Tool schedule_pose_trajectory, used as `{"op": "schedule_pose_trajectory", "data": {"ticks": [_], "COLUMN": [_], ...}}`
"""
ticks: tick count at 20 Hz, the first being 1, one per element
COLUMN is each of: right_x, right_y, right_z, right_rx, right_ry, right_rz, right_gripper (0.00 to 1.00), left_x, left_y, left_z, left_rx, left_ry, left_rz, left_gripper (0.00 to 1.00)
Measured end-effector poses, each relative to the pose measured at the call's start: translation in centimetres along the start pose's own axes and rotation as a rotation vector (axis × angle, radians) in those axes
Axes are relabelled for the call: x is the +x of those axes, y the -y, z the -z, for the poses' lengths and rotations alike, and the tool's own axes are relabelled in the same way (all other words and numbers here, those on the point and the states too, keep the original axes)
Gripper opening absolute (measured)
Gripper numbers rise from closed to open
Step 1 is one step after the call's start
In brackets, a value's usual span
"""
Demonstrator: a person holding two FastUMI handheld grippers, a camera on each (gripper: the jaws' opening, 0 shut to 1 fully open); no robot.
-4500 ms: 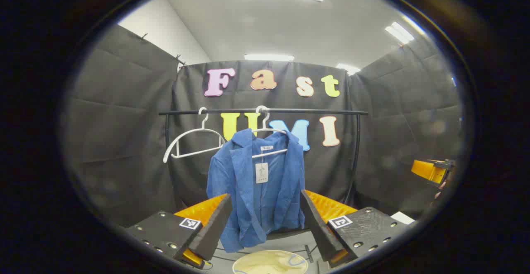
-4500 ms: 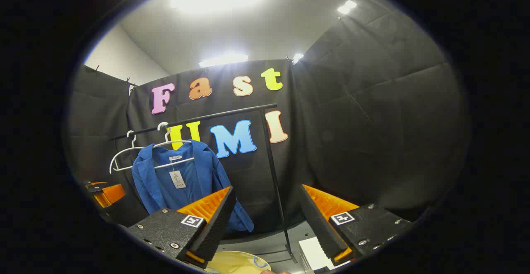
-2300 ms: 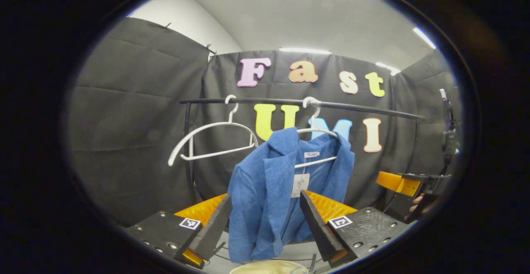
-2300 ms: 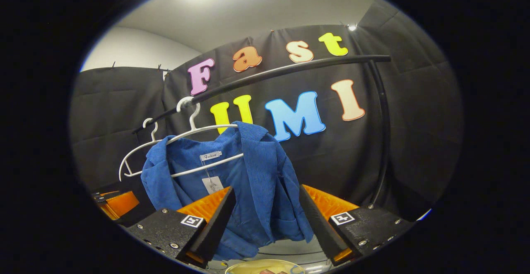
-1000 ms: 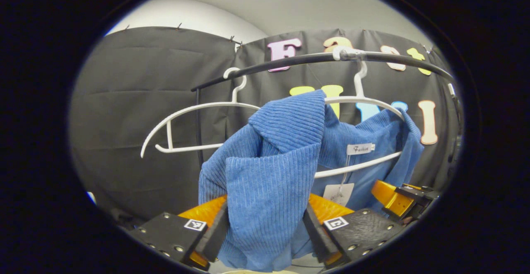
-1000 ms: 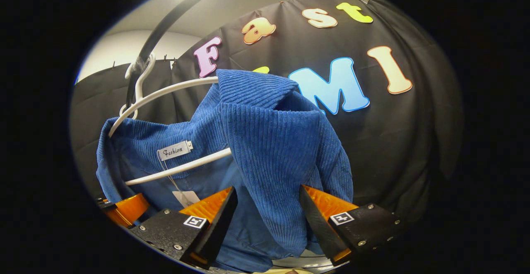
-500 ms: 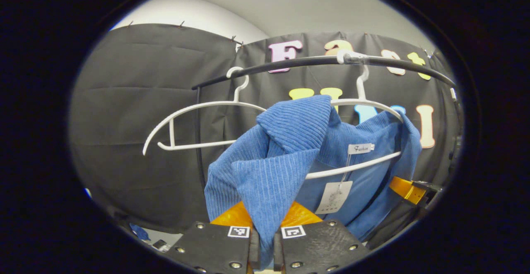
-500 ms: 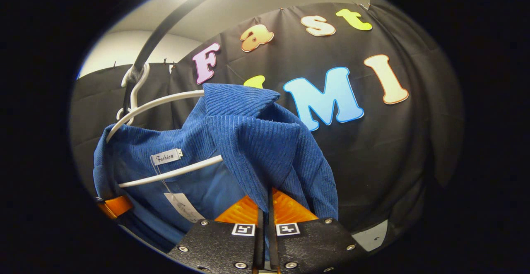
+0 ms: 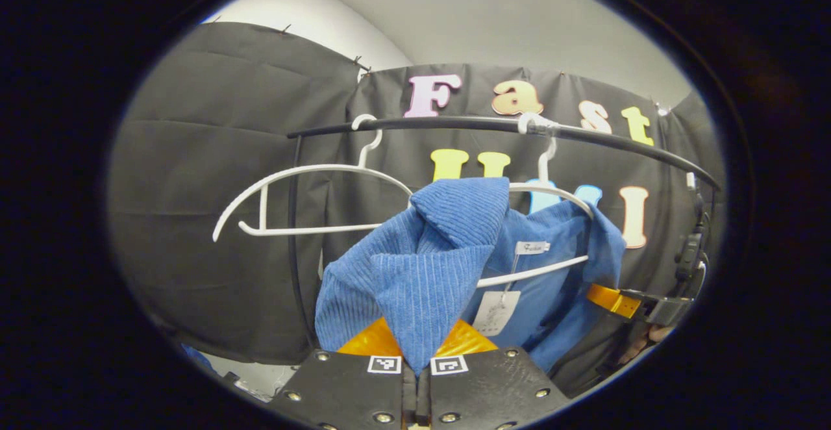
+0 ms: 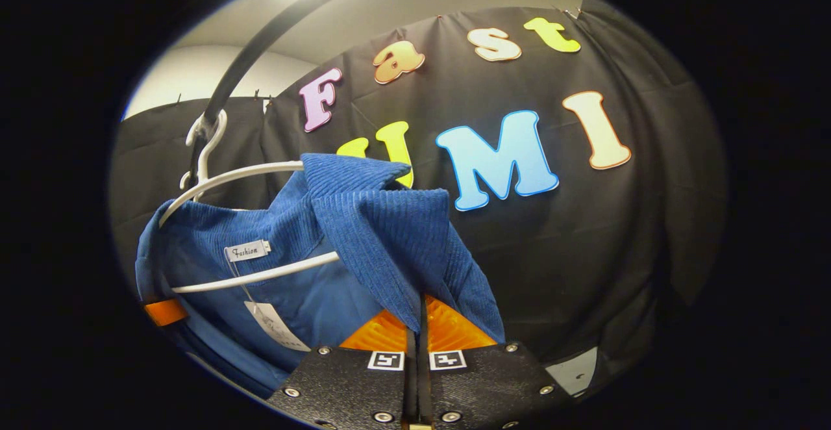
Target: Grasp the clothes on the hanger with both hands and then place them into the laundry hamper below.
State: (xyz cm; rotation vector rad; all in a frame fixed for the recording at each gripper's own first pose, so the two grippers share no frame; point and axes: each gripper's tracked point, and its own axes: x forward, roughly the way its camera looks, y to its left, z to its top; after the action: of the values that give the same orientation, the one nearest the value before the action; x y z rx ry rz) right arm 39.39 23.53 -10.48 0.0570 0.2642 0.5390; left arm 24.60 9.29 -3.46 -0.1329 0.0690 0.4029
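Pinching each front edge of a blue corduroy jacket (image 9: 422, 267), the left gripper (image 9: 416, 365) and right gripper (image 10: 415, 345) are both clamped on the ribbed cloth just below its collar. Draped over a thin white hanger (image 10: 260, 274) on the black rail (image 9: 454, 123), the soft garment likely must lift up and toward the viewer to clear the hanger's curved shoulders.
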Motion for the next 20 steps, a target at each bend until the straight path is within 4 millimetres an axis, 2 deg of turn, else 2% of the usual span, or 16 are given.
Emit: {"op": "schedule_pose_trajectory", "data": {"ticks": [3,7,11,13,17,20], "right_x": [0.2,-0.4,0.2,-0.3,-0.3,-0.2], "right_y": [0.4,0.9,3.0,4.2,5.5,5.4], "right_z": [-0.4,-1.5,-3.4,-4.4,-5.9,-6.2], "right_rx": [-0.018,-0.063,-0.049,-0.05,-0.033,-0.032], "right_ry": [0.012,0.057,0.102,0.14,0.193,0.211], "right_rz": [0.022,0.072,0.137,0.173,0.223,0.238], "right_gripper": [0.0,0.0,0.0,0.0,0.0,0.0], "left_x": [-0.7,-1.4,-2.3,-2.7,-2.3,-1.3], "left_y": [0.0,0.9,0.6,-0.6,-4.0,-5.6], "left_z": [-0.4,-0.2,-0.8,-1.4,-2.8,-3.8], "left_rx": [0.008,0.034,0.005,-0.007,0.015,0.041], "left_ry": [-0.009,-0.052,-0.076,-0.069,-0.046,-0.027], "left_rz": [0.059,0.184,0.264,0.269,0.224,0.203], "left_gripper": [0.01,0.02,0.02,0.01,0.02,0.02]}}
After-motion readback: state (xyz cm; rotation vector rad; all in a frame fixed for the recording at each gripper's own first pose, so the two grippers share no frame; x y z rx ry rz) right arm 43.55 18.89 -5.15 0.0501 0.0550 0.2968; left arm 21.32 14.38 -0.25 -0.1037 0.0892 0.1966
